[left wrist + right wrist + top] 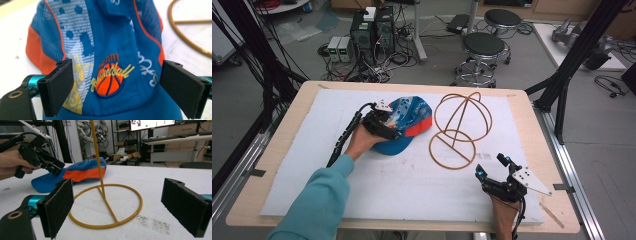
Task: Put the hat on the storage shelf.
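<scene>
A blue and orange basketball cap [409, 122] lies on the white sheet, brim toward me. My left gripper [387, 120] hovers over its left side, open. In the left gripper view its jaws straddle the crown of the cap [110, 37] with the basketball logo between them, left gripper [117, 87]. To the cap's right stands a golden wire hat stand [459, 127], a ring base with a pole and crossed hoops. My right gripper [493, 166] rests near the front right, open, facing the wire stand [97, 152] with nothing between its jaws [120, 207]. Behind it I see the cap [85, 171] and the left gripper [55, 168].
A white foam sheet [362, 195] covers most of the wooden table [532, 120]. Beyond the far edge stand two stools [484, 47] and computer towers [372, 30] with cables on the floor. A black frame post [572, 55] rises at the right.
</scene>
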Tool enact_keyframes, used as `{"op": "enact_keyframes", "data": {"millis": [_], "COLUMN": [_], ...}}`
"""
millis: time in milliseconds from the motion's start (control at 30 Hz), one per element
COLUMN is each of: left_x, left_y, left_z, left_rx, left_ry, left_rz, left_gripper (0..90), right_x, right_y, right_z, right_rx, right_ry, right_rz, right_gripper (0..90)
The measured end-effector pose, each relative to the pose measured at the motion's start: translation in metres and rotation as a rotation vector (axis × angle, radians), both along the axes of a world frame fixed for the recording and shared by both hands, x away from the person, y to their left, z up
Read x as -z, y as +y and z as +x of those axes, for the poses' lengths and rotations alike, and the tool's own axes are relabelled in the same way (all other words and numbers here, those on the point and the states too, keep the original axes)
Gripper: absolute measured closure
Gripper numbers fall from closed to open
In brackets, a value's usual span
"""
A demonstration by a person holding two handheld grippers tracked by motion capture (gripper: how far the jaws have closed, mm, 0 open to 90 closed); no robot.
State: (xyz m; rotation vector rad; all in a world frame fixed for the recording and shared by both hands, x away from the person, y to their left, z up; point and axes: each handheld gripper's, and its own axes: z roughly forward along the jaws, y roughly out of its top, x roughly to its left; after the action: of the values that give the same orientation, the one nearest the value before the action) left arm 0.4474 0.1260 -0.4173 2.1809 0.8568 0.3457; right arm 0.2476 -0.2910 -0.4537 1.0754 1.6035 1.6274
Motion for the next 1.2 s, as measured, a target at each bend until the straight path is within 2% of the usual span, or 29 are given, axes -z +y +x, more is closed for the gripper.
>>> {"op": "enact_keyframes", "data": {"millis": [167, 300, 400, 600, 633, 733, 800, 900, 933, 967, 1000, 1033, 1200], "left_x": [0.004, 0.01, 0.012, 0.011, 0.01, 0.006, 0.005, 0.003, 0.001, -0.001, -0.001, -0.001, -0.002], "left_y": [-0.001, -0.003, -0.004, -0.003, -0.002, 0.001, 0.003, 0.002, 0.002, 0.002, 0.001, 0.001, 0.002], "left_z": [0.001, 0.002, 0.003, 0.002, 0.003, 0.003, 0.004, 0.002, 0.0, -0.001, -0.002, -0.003, -0.008], "left_rx": [0.02, 0.034, 0.045, 0.067, 0.068, 0.046, 0.054, 0.066, 0.052, 0.065, 0.07, 0.072, 0.074], "left_ry": [0.032, 0.093, 0.103, 0.138, 0.133, 0.133, 0.141, 0.13, 0.1, 0.087, 0.081, 0.073, 0.045], "left_rz": [-0.013, -0.04, -0.048, -0.095, -0.097, -0.14, -0.147, -0.135, -0.113, -0.102, -0.09, -0.079, -0.082], "left_gripper": [13.7, 14.7, 15.6, 27.9, 31.4, 43.3, 48.6, 53.6, 60.4, 72.2, 76.5, 78.6, 82.9], "right_x": [0.0, 0.0, 0.0, 0.0, 0.0, 0.0, 0.0, 0.0, 0.0, 0.0, 0.0, 0.0, 0.0], "right_y": [0.0, 0.0, 0.0, 0.0, 0.0, 0.0, 0.0, 0.0, 0.0, 0.0, 0.0, 0.0, 0.0], "right_z": [0.0, 0.0, 0.0, 0.0, 0.0, 0.0, 0.0, 0.0, 0.0, 0.0, 0.0, 0.0, 0.0], "right_rx": [0.001, 0.002, 0.001, 0.002, 0.002, 0.003, 0.002, 0.003, 0.002, 0.003, 0.002, 0.003, 0.003], "right_ry": [-0.006, -0.008, -0.006, -0.004, -0.005, -0.006, -0.009, -0.004, -0.005, -0.005, -0.008, -0.006, -0.009], "right_rz": [-0.003, -0.004, -0.002, 0.002, 0.001, -0.003, -0.003, 0.001, 0.0, -0.001, -0.003, -0.002, 0.001], "right_gripper": [10.0, 10.0, 10.0, 10.0, 10.0, 10.0, 10.0, 10.0, 10.0, 10.0, 10.0, 10.0, 10.0]}}
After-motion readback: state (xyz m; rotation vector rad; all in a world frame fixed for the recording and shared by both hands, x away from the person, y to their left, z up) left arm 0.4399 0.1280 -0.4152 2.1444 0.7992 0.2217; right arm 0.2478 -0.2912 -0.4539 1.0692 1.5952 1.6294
